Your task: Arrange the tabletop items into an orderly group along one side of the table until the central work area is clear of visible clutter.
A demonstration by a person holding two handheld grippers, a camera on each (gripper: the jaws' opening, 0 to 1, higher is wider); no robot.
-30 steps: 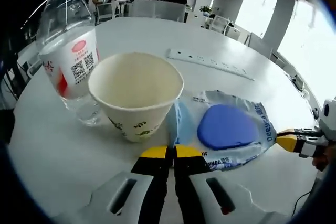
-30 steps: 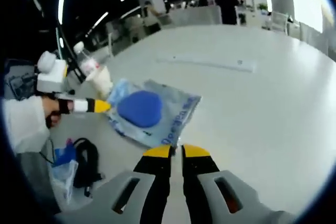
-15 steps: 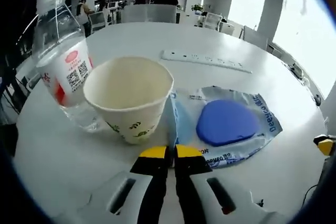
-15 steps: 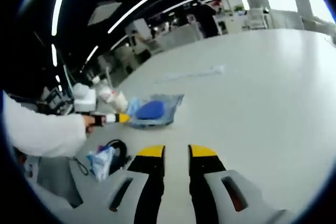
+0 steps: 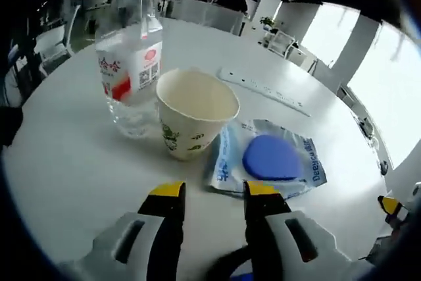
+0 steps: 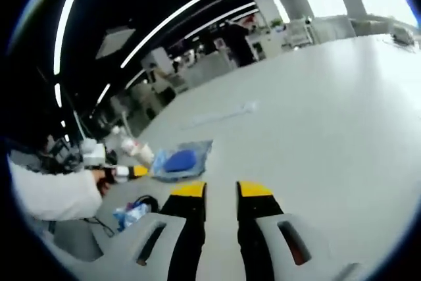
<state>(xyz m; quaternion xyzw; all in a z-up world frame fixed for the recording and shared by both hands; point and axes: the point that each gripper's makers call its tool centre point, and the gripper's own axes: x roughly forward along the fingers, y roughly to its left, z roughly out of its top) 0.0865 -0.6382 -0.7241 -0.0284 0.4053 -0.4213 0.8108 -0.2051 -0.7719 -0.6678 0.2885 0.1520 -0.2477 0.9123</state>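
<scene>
A clear water bottle [image 5: 131,64] with a white cap stands upright on the white round table [image 5: 72,162]. An empty paper cup [image 5: 197,120] stands beside it. Against the cup lies a clear packet holding a blue pad [image 5: 273,161]. My left gripper [image 5: 215,192] hovers open just short of the cup and packet, holding nothing. My right gripper [image 6: 220,190] is open over bare table, far from the packet [image 6: 177,161] and the cup [image 6: 141,153]. The left gripper [image 6: 122,172] is seen there beside them, held by a hand. The right gripper's yellow tip [image 5: 388,205] shows at the table's edge.
A white power strip [image 5: 263,90] lies on the table beyond the items, also visible as a thin power strip [image 6: 223,115]. A white sleeve [image 6: 52,195] fills the left. A black cable and a plastic bag [image 6: 135,212] lie below the table's edge. Office desks stand behind.
My left gripper has opened and risen back from the cup. My right gripper opened and drew away from the packet, which now looks much smaller.
</scene>
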